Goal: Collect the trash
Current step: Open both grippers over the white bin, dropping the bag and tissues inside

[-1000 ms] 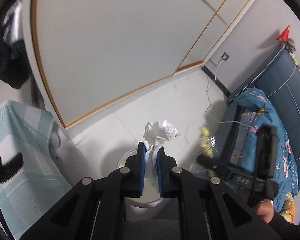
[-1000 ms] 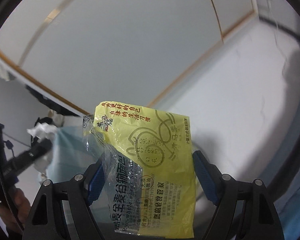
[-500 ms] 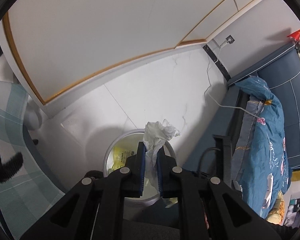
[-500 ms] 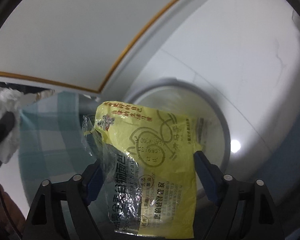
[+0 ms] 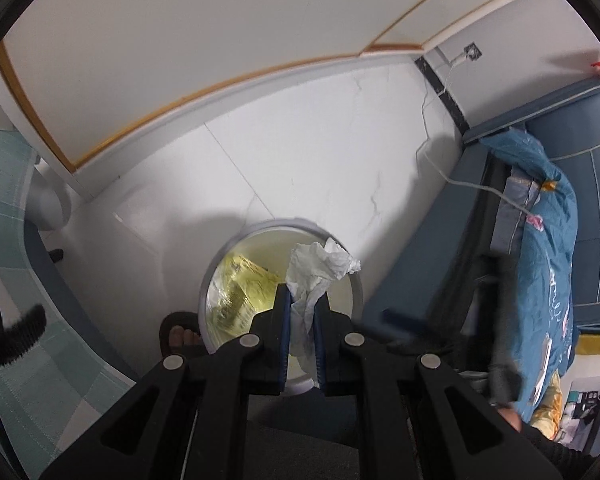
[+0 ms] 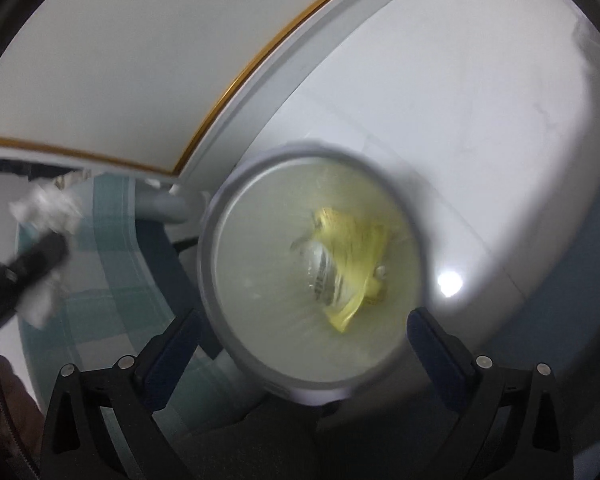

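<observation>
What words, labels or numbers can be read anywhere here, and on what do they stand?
None can be read.
Yellow wrapper inside the bin: it bears dark print, too blurred to read in either view.
Crumpled tissue in the left gripper: blank.
Picture at the lower right corner: too small to read.

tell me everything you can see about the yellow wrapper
The yellow wrapper is a crumpled plastic food packet, yellow with a clear part and dark print too blurred to read. It lies loose inside the round pale bin, touching no gripper. The left wrist view shows it against the bin's inner wall.
</observation>
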Motion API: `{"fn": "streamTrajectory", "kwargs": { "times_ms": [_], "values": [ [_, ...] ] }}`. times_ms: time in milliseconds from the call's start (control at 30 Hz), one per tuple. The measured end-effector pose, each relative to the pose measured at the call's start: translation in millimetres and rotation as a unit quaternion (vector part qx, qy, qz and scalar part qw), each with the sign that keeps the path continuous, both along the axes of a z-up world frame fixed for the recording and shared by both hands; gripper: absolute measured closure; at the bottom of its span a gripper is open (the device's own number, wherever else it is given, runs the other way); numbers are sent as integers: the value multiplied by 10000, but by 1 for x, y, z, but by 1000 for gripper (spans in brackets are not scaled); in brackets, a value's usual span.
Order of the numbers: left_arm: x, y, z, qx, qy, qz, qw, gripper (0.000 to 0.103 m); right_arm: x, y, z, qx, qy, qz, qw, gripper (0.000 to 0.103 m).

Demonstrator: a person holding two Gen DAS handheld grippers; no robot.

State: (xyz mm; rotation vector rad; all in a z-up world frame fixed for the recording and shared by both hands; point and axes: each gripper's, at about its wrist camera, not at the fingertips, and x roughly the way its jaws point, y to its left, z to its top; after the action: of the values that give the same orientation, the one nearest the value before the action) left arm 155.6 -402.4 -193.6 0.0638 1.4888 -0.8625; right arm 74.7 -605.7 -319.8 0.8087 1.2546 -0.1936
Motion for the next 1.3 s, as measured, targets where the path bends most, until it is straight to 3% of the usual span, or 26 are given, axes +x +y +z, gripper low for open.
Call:
{"fn": "streamTrajectory", "kwargs": {
  "times_ms": [133,400,500,567,633,767,1033,1300],
  "values": [
    [-5,-10,-6,122,17,-247,9996,96,-19,-27,28,-370,-240,-396,9982,0],
    [-11,-24,-33,513,665,-620,9945,94,-35,-40,55,-526,-549,-838,9936,0],
    [-14,-27,-36,674,686,-692,9930,83,-36,-40,53,-367,-546,-895,9938,0],
    [-16,-27,-34,779,565,-659,9932,56,-38,-39,53,-289,-545,-903,9940,0],
    [-16,-26,-30,755,436,-603,9944,45,-40,-37,53,-127,-598,-906,9940,0],
    [-17,-23,-22,703,207,-624,9954,33,-42,-32,52,-134,-606,-865,9943,0],
    [-23,-18,-7,893,-436,-575,9934,26,-45,-23,59,-156,-732,-770,9942,0],
    [-24,-8,15,835,-778,-438,9925,25,-47,-13,71,-186,-815,-631,9945,0]
  ]
}}
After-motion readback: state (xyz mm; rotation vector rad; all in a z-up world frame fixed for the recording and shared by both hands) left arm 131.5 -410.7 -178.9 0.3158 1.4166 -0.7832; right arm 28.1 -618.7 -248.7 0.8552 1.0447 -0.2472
